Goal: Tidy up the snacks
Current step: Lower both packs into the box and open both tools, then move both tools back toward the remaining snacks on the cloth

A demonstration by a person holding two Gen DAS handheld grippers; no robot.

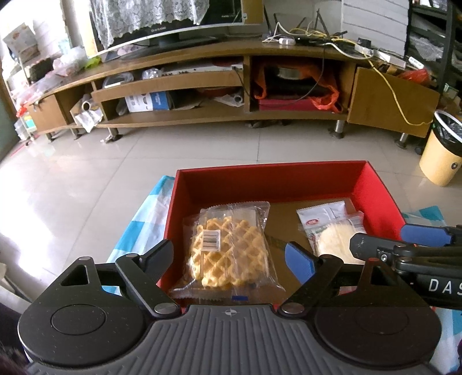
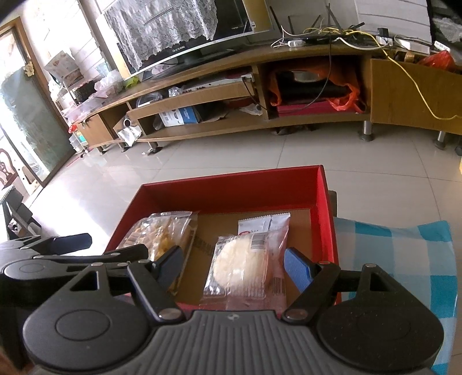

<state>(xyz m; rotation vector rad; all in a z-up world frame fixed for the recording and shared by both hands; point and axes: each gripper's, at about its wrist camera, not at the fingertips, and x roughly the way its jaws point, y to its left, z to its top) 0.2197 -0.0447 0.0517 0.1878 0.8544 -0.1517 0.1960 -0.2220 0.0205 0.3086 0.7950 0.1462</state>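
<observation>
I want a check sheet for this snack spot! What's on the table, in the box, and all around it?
Surface: blue-and-white checked cloth under the red box.
Job's things: waffle packet lies at the box's left, white round cake packet at its right, apart; another white packet partly under the cake packet.
Clutter: nothing seen on the cloth.
Grippers: left gripper open over the waffle packet; right gripper open over the cake packet, neither gripping.
Cables: yellow and white wires tangled on the TV stand.
Surroundings: tiled floor, TV with lace cover, bin.
</observation>
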